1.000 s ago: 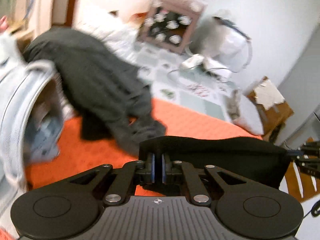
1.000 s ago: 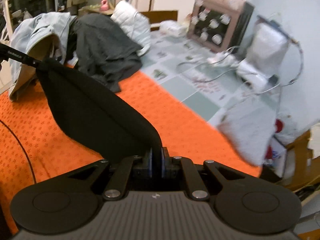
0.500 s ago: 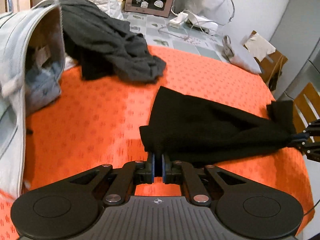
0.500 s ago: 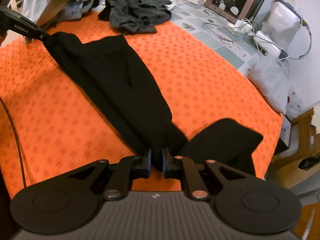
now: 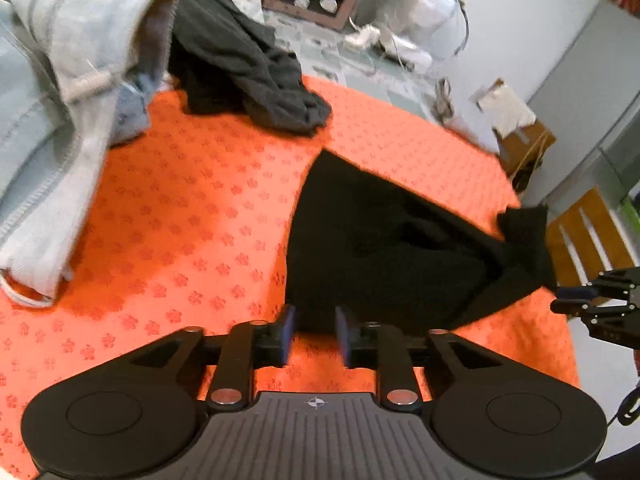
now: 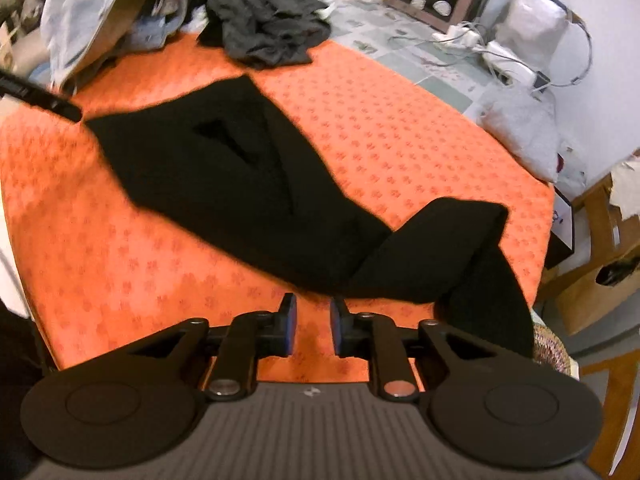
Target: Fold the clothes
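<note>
Item: black garment (image 6: 240,168), task piece. Lies spread on the orange patterned cloth (image 6: 400,128) covering the worktop, body flat towards the centre. One end is doubled back over itself near the right edge, and part of it hangs over the rim.

Left hand-held gripper (image 5: 314,334): jaws opening, blue pads apart. The garment's near edge sits just ahead of the fingertips and the pads do not press on it.

Right hand-held gripper (image 6: 311,326): jaws opening likewise. Bare orange cloth shows between the pads, with the garment's edge just beyond them.

Other stock at the far side of the worktop: a heap of dark grey clothing (image 6: 264,20) and pale denim (image 5: 68,64), both unfolded, well apart from the black piece.

Step in hand, by judgement: release after laying the garment out, with both grippers letting go at opposite ends.

Next move, by judgement: the doubled-back, overhanging end needs straightening. After that, a fresh grip on two matching edges would carry one half over the other. The fabric looks limp, so both ends need to travel together to keep the fold even.
</note>
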The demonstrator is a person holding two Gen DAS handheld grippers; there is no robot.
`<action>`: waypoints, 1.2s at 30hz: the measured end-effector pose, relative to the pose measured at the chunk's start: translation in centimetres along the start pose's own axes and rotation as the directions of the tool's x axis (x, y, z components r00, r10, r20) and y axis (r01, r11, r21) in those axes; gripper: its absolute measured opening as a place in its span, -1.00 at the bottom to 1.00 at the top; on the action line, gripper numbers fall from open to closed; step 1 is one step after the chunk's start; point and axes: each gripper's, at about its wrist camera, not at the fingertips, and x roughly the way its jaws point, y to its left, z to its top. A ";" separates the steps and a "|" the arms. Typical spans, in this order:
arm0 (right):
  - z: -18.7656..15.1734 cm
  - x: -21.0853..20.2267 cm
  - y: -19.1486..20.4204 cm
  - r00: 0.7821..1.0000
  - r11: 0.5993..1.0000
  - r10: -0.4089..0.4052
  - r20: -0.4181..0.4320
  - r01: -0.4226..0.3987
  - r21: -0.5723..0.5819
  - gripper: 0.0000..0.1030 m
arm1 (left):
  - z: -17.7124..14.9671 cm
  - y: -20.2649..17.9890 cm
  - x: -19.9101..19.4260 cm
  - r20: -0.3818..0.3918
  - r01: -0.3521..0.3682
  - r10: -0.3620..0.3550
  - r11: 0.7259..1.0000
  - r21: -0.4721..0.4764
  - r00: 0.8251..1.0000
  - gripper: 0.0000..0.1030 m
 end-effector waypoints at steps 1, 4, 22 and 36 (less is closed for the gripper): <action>0.4 -0.2 -0.7 1.000 1.000 -0.010 0.009 0.010 0.016 -0.41 | 0.3 0.0 -0.4 0.014 0.001 -0.001 1.000 -0.002 1.000 -0.14; 1.2 -0.4 -3.1 0.998 0.996 -0.051 0.027 0.050 0.068 -0.34 | 1.4 -0.6 -0.6 0.045 -0.022 0.022 1.000 0.005 0.999 0.04; 0.9 8.8 -14.8 0.990 0.993 0.082 -0.115 -0.072 0.091 -0.36 | -0.9 -7.9 7.9 -0.143 -0.030 0.040 0.997 0.068 0.989 0.19; -4.1 3.2 -16.5 0.988 0.993 -0.120 -0.099 0.122 0.011 -0.87 | -1.1 -8.4 9.1 -0.178 -0.084 0.099 0.992 0.089 0.979 0.19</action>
